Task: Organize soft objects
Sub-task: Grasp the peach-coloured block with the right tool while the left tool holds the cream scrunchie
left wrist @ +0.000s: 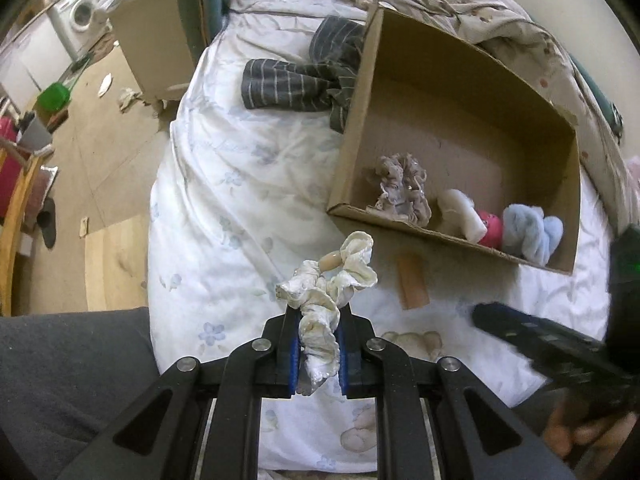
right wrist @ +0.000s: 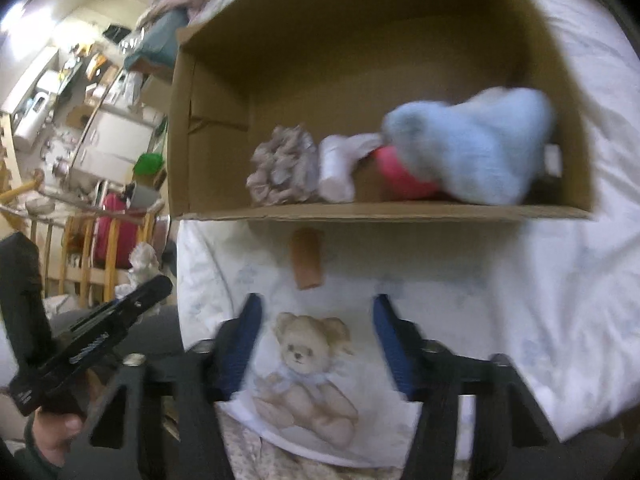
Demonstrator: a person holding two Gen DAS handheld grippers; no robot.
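Note:
My left gripper (left wrist: 318, 316) is shut on a cream scrunchie (left wrist: 328, 292) with a tan bead, held above the white bedsheet just short of the cardboard box (left wrist: 400, 228). Inside the box lie a taupe scrunchie (left wrist: 402, 190), a white roll (left wrist: 460, 212), a pink item (left wrist: 490, 230) and a light blue fluffy item (left wrist: 530, 236). My right gripper (right wrist: 316, 312) is open and empty over a teddy bear print (right wrist: 308, 368) on the sheet, facing the box (right wrist: 380, 212). The same items show there: the taupe scrunchie (right wrist: 282, 168) and the blue fluffy item (right wrist: 472, 144).
A grey striped garment (left wrist: 296, 80) lies on the bed left of the box. A small tan strip (left wrist: 412, 280) lies on the sheet in front of the box, also in the right wrist view (right wrist: 307, 258). A rumpled blanket (left wrist: 480, 4) is behind the box. Bed edge and floor at left.

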